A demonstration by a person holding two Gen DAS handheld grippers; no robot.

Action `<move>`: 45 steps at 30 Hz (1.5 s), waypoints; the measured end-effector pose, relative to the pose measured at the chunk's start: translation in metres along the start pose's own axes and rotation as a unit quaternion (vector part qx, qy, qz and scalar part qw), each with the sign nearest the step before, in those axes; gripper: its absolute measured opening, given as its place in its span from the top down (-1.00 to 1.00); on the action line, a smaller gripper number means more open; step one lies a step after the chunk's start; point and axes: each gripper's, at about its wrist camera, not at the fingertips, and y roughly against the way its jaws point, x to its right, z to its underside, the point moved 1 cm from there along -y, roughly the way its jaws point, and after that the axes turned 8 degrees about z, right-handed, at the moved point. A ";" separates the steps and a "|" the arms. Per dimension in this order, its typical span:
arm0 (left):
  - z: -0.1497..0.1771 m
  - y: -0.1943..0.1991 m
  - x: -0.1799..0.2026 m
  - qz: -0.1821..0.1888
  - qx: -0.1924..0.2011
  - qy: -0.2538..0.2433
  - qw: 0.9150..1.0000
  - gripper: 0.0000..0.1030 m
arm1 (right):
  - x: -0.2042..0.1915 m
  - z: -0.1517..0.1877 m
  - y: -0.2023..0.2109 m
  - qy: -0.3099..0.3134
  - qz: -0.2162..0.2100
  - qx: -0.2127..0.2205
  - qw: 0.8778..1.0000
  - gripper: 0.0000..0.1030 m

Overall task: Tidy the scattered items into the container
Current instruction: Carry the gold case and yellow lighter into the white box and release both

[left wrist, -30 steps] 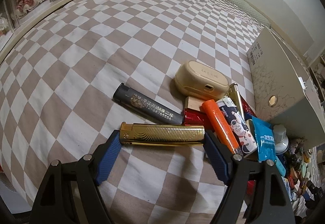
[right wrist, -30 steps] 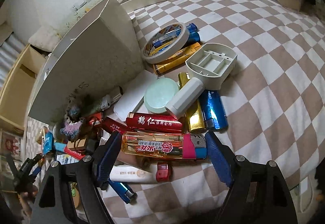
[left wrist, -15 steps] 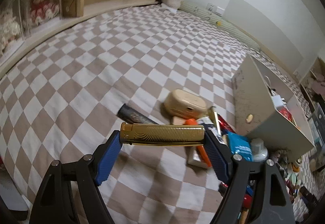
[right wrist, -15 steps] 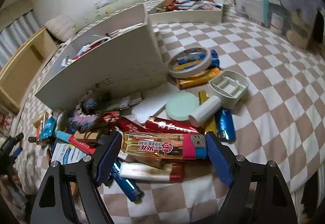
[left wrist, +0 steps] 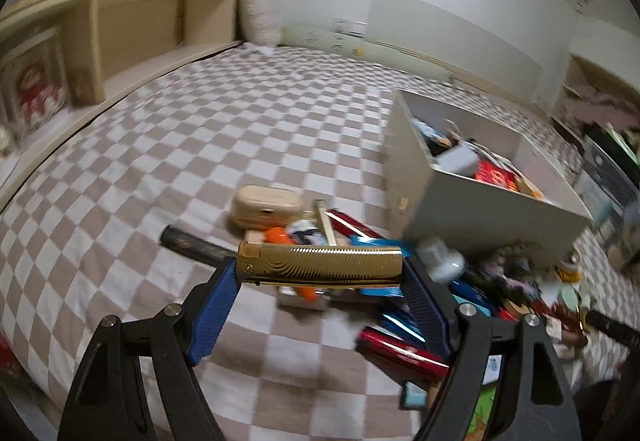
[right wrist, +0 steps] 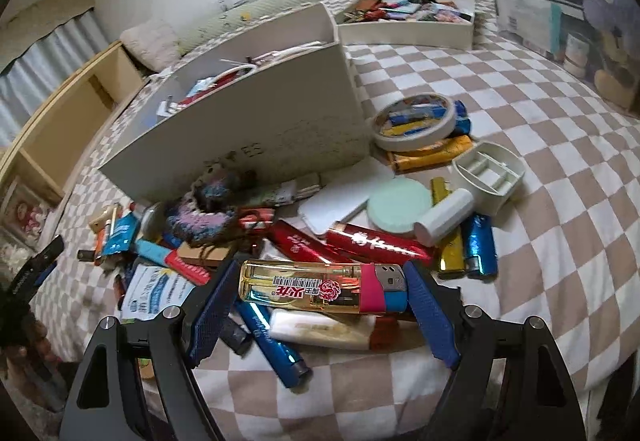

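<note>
With the left tongs [left wrist: 320, 281] gripping a gold lighter [left wrist: 320, 265] by its ends and the right tongs [right wrist: 318, 291] clamping a clear yellow lighter [right wrist: 316, 287], both above the bed's clutter, each is needing a level carry over the white box [right wrist: 256, 125] rim before letting go.

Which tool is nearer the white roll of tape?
Right. The right tool, shut on a clear yellow lighter, faces the white roll of tape across the pile; the left view doesn't show the tape.

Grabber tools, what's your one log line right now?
left tool: holds gold lighter | right tool: holds clear yellow lighter | white box: not reached
</note>
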 end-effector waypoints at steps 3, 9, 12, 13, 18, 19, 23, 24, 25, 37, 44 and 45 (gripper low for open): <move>0.001 -0.001 0.016 0.012 -0.005 -0.018 1.000 -0.57 | -0.005 0.000 0.003 0.010 -0.011 0.003 1.000 -0.61; -0.010 -0.006 0.044 0.033 -0.008 -0.044 0.998 -0.57 | -0.013 -0.005 0.008 0.016 -0.042 0.004 0.999 -0.61; -0.025 -0.012 0.056 0.049 -0.010 -0.041 0.998 -0.57 | -0.016 -0.013 0.012 0.016 -0.056 0.006 0.998 -0.61; -0.030 -0.014 0.062 0.052 -0.009 -0.041 0.998 -0.57 | -0.017 -0.016 0.014 0.018 -0.059 0.009 0.998 -0.61; -0.060 -0.028 0.091 0.071 -0.005 -0.037 0.997 -0.57 | -0.023 -0.040 0.024 0.028 -0.067 0.030 0.997 -0.61; -0.066 -0.031 0.097 0.076 -0.004 -0.036 0.996 -0.57 | -0.023 -0.045 0.025 0.029 -0.067 0.034 0.997 -0.61; -0.087 -0.046 0.124 0.085 -0.005 -0.046 0.995 -0.57 | -0.022 -0.068 0.029 0.027 -0.074 0.052 0.996 -0.61; -0.090 -0.050 0.129 0.087 -0.008 -0.048 0.995 -0.57 | -0.022 -0.073 0.030 0.027 -0.076 0.056 0.995 -0.61; -0.092 -0.054 0.133 0.090 -0.012 -0.048 0.995 -0.57 | -0.022 -0.078 0.031 0.027 -0.078 0.059 0.995 -0.61; -0.085 -0.107 0.153 0.054 -0.064 -0.055 0.995 -0.57 | -0.020 -0.129 0.022 0.025 -0.097 0.055 0.993 -0.61; -0.079 -0.123 0.148 0.039 -0.081 -0.054 0.994 -0.57 | -0.023 -0.149 0.013 0.026 -0.096 0.046 0.994 -0.61; -0.079 -0.124 0.147 0.039 -0.082 -0.053 0.994 -0.57 | -0.024 -0.151 0.012 0.029 -0.095 0.047 0.994 -0.61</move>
